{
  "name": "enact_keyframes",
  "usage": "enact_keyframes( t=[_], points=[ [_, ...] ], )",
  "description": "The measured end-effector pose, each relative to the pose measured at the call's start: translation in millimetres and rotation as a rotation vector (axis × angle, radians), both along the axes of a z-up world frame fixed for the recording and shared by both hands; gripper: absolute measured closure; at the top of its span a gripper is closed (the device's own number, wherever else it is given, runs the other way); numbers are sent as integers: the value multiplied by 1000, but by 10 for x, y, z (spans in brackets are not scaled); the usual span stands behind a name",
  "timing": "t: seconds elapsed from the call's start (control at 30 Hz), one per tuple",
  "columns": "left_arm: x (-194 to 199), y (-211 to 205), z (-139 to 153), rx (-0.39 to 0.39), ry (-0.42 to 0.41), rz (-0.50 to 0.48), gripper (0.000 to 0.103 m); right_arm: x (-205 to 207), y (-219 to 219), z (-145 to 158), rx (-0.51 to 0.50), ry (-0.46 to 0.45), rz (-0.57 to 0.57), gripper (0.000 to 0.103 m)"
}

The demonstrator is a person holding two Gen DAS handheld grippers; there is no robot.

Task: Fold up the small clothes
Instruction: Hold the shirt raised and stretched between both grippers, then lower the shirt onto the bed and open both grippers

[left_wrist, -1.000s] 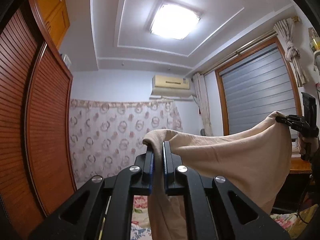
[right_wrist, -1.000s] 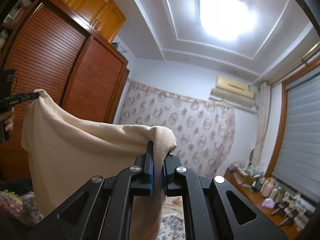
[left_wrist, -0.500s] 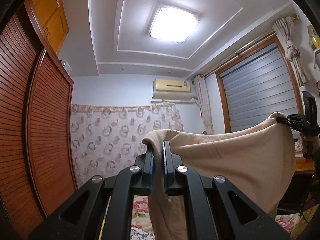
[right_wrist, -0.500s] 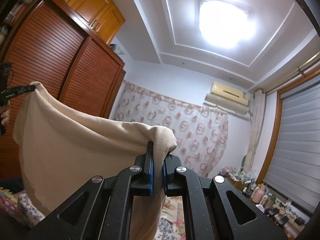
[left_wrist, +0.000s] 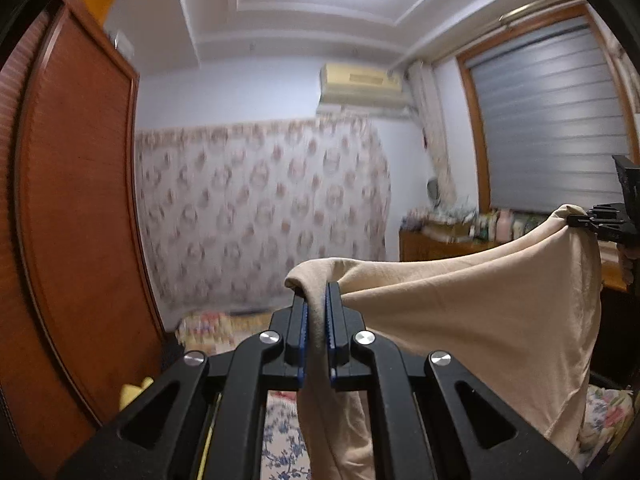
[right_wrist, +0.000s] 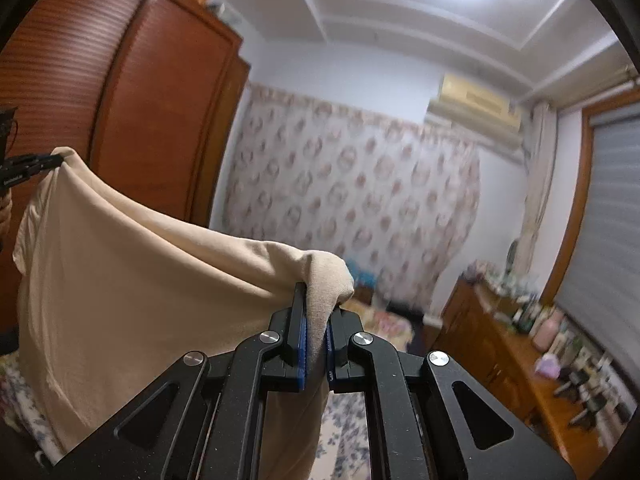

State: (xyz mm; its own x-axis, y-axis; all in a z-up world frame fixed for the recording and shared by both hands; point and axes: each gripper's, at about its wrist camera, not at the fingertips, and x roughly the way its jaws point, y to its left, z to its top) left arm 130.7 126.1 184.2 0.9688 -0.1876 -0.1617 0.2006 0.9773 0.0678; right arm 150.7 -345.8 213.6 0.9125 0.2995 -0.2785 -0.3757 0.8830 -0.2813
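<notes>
Left gripper and right gripper raised apart, fingers clamped on cloth.

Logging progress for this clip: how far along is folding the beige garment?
Done: the beige garment is picked up, the left gripper and right gripper each shut on one top corner. In hand: it hangs spread between them above the floral bedding. Left: every fold; no crease shows yet.
</notes>
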Motion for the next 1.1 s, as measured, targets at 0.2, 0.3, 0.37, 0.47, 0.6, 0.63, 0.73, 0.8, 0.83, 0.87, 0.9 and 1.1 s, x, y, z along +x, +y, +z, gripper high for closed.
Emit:
enact_keyframes(
  t=[0.2,0.3,0.37,0.47,0.6,0.63,0.73,0.8,0.83,0.87,0.9,1.1],
  points=[
    [1016,-43,-583,6,142,24,98,974,98,-617,-18,121,-28,99],
    [1471,-105,-875,7,218,27,98,1440,142,-926,-38,192,-45,99],
    [1707,-141,-1066,7,259,28,98,1711,162,-1127,-60,234,-56,99],
    [2026,-179,-1354,1,332,22,98,2099,154,-1469,-74,315,-71,99],
    [2301,-261,-1709,14,422,10,98,2437,122,-1919,-100,409,-82,99],
    [2347,-285,-1789,19,442,11,98,2508,114,-2011,-104,429,-83,99],
    [2464,-352,-1955,40,481,18,97,2693,102,-2306,-115,486,-94,98],
    [2530,-386,-2030,48,506,19,96,2823,124,-2435,-122,510,-103,98],
    [2553,-406,-2065,51,517,21,96,2866,132,-2492,-123,520,-107,98],
    [2586,-418,-2114,55,532,28,96,2894,136,-2552,-123,529,-113,98],
    [2587,-434,-2138,57,542,31,96,2914,142,-2580,-124,534,-116,98],
    [2494,-387,-2206,31,601,8,84,3042,181,-2768,-132,570,-144,98]
  ],
)
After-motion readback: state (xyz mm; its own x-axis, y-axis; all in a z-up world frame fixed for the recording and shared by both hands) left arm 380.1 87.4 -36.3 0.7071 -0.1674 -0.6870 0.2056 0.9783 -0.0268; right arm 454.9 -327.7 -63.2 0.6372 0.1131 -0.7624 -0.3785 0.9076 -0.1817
